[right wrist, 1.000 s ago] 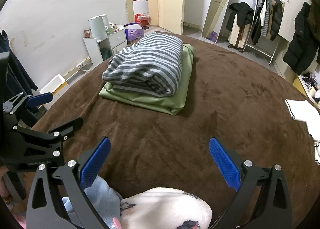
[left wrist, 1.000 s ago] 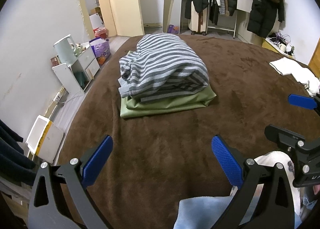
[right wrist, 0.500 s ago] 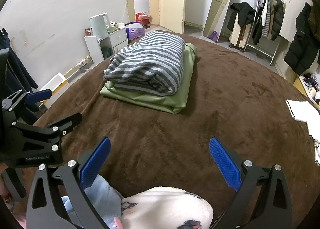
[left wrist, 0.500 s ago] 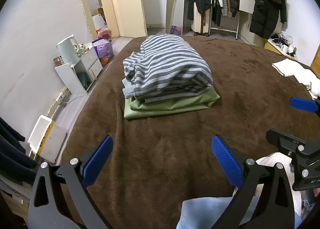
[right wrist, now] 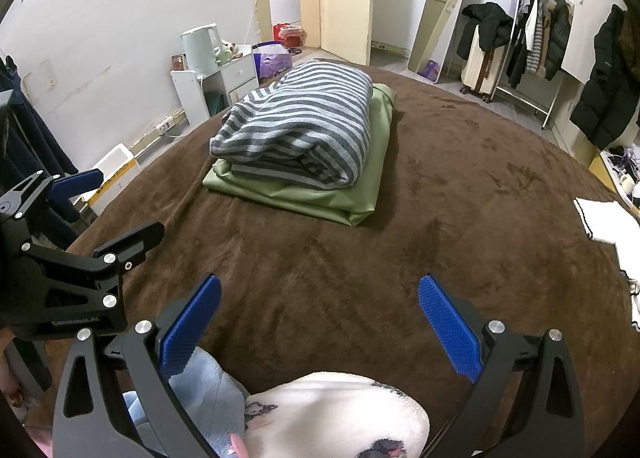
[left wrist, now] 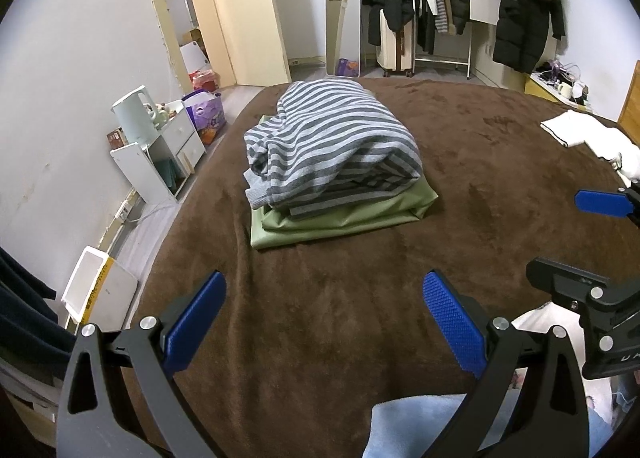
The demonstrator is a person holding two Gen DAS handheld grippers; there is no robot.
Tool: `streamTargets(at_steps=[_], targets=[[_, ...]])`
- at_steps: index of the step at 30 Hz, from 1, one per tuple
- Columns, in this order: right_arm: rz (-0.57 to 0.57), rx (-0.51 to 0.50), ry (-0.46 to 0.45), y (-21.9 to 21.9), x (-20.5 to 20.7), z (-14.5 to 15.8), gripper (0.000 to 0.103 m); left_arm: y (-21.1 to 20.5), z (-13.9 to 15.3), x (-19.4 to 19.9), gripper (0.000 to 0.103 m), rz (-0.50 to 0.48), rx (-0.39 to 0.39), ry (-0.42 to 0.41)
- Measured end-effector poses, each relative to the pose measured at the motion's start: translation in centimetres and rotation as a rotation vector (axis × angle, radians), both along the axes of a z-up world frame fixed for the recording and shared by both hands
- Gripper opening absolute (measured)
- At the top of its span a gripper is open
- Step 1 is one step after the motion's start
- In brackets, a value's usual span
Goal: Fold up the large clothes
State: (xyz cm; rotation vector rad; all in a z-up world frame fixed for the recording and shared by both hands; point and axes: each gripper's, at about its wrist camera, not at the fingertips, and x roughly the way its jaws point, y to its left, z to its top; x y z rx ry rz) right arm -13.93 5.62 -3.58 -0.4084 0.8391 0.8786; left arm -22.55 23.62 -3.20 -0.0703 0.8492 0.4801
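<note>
Brown bed blanket (left wrist: 360,318) carries a folded striped sweater (left wrist: 332,146) stacked on a folded green garment (left wrist: 348,214), well ahead of the left tool (left wrist: 324,318) and right tool (right wrist: 320,318), both spread apart, empty

Bare brown blanket (left wrist: 328,322) lies open before the folded stack (left wrist: 336,162).

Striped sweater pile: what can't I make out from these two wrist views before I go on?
- Green garment: mostly covered by the striped sweater, both views; its type is unclear.
- White cloth: cut off by the right edge, both views.
- Fleece items near the camera: hidden behind the right gripper, cut by the bottom edge.
- Bedside shelf contents: too small.
</note>
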Motion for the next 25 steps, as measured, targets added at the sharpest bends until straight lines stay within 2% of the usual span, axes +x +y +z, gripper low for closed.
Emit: streamTargets(at_steps=[25], targets=[[0.003,-0.002,0.001,-0.15,-0.05,-0.09,0.098,0.32,-0.37,0.2,0.097,0.014,-0.024,0.015]])
